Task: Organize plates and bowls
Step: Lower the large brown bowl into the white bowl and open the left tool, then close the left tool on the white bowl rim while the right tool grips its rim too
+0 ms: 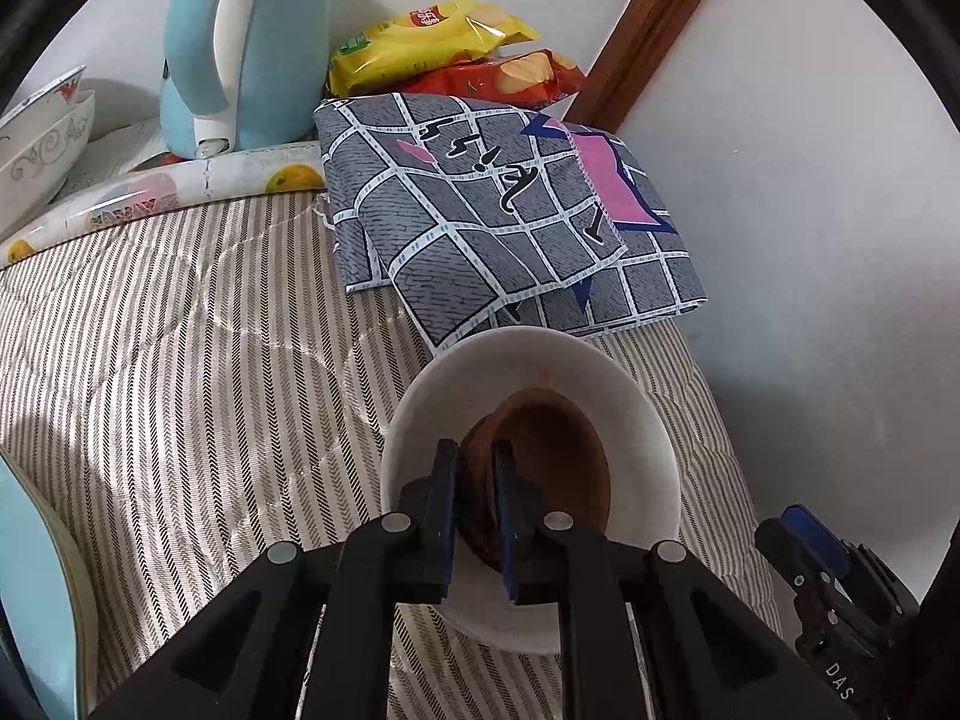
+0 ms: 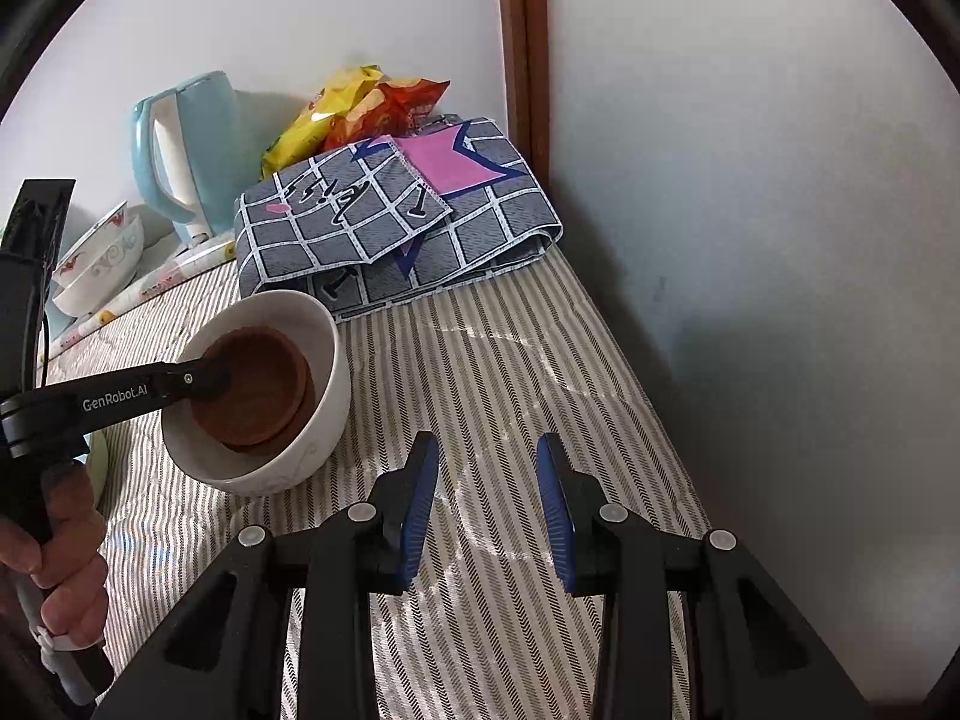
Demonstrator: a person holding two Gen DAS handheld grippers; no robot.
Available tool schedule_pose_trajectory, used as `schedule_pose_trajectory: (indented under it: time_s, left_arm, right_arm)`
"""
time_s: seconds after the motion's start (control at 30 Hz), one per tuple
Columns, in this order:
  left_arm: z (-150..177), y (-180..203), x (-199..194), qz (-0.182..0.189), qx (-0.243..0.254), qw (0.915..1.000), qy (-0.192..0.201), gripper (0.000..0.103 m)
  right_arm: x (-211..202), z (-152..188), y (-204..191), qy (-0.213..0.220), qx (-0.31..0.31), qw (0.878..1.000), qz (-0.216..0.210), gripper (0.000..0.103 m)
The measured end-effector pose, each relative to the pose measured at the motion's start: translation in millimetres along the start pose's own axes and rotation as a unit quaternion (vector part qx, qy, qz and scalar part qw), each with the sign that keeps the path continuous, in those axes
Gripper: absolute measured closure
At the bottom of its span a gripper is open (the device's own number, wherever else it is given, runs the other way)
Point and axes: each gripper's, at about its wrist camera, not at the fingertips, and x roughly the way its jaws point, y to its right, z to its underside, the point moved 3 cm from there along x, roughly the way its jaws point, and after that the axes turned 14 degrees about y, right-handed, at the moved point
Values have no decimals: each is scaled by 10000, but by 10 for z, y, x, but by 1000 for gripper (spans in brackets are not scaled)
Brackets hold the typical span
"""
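Observation:
A brown wooden bowl sits inside a white bowl on the striped cloth. My left gripper is shut on the near rim of the brown wooden bowl; the right wrist view shows it reaching into the white bowl, on the brown bowl. My right gripper is open and empty, above the cloth to the right of the white bowl. Two stacked patterned white bowls stand far left; they also show in the right wrist view.
A folded grey checked cloth lies behind the white bowl. A light blue kettle and snack packets stand by the wall. A rolled fruit-print sheet lies far left. A light blue plate rim shows at the near left edge.

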Motion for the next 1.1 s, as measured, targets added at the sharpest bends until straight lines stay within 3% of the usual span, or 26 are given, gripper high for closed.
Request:
schedule_pose_trajectory:
  time_s: [0.2,0.43,0.67,1.1]
  left_arm:
    - [-35,0,-175,-54,182,9996,187,82]
    - [-80,-79,-353,-236,211,9988,377,81]
    - [-54,-235,-309,-438,81,9988,214,81]
    - [-12,-223,-63,-452,155,9988,-121,76]
  right_arm:
    - [-14,-24,-62,12,-2,10000,-73,69]
    - [72,-87,-212,35,-21,9995,-304,69]
    - [253,-142,-398,-108,98,9978,-647,69]
    - [626,-113,-655,-547,-284,9971,-449,85]
